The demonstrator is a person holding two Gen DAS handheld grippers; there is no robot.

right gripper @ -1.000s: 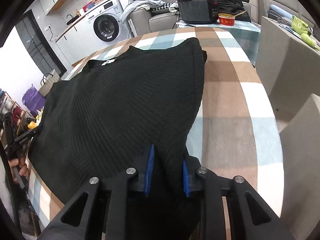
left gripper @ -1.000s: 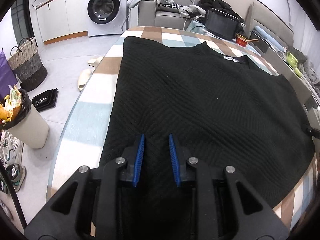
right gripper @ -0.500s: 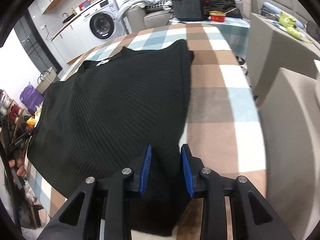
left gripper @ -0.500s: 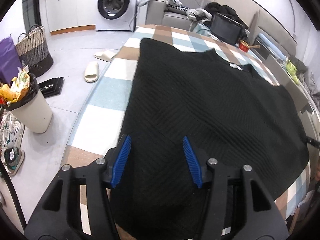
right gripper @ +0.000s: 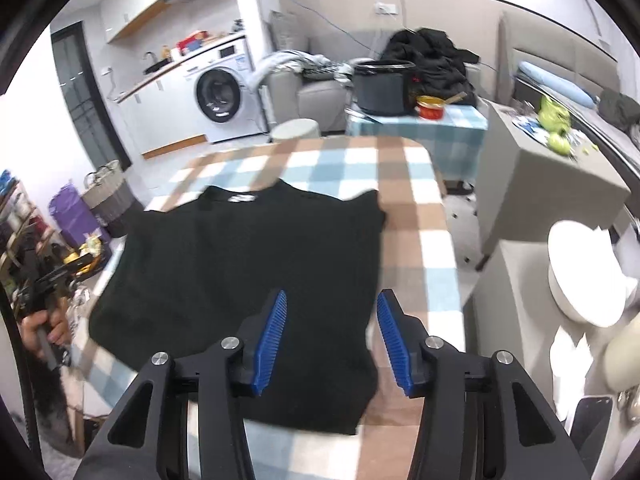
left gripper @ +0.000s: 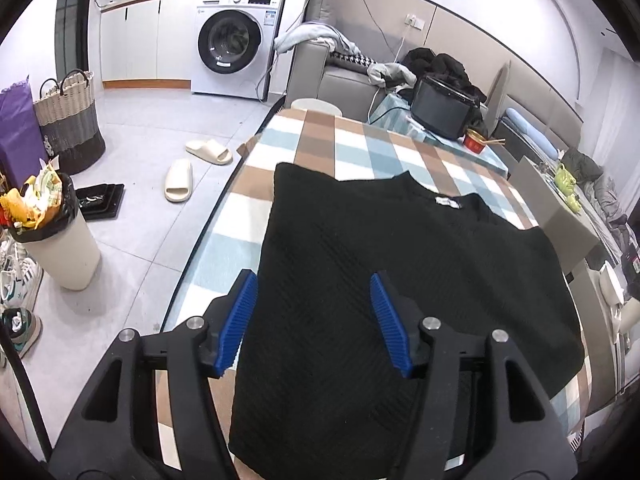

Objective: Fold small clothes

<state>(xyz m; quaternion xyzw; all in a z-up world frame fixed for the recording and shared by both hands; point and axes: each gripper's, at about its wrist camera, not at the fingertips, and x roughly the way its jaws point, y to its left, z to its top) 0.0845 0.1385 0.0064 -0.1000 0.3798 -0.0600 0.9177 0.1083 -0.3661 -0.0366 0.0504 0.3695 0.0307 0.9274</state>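
Note:
A black knit top (left gripper: 400,280) lies spread flat on the checked table (left gripper: 316,136), its neck label at the far end. My left gripper (left gripper: 313,280) hovers above the top's near left part. Its jaws are opening and nothing sits between the blue pads (left gripper: 240,320). In the right wrist view the same top (right gripper: 248,264) lies below my right gripper (right gripper: 332,296), which hangs over the near right edge. Its jaws are also opening, with no fabric pinched. A hand (right gripper: 40,328) shows at the far left edge.
Left of the table stand a full bin (left gripper: 60,248), slippers (left gripper: 180,180) and a woven basket (left gripper: 68,120) on the floor. A washing machine (left gripper: 236,40) is behind. A black cooker (right gripper: 384,86) sits on a side table beyond. A grey cabinet (right gripper: 540,184) and white stool (right gripper: 580,272) stand to the right.
Both grippers have widened their jaws and lifted up and back from the top. The fabric that the right pads pinched has dropped and lies flat.

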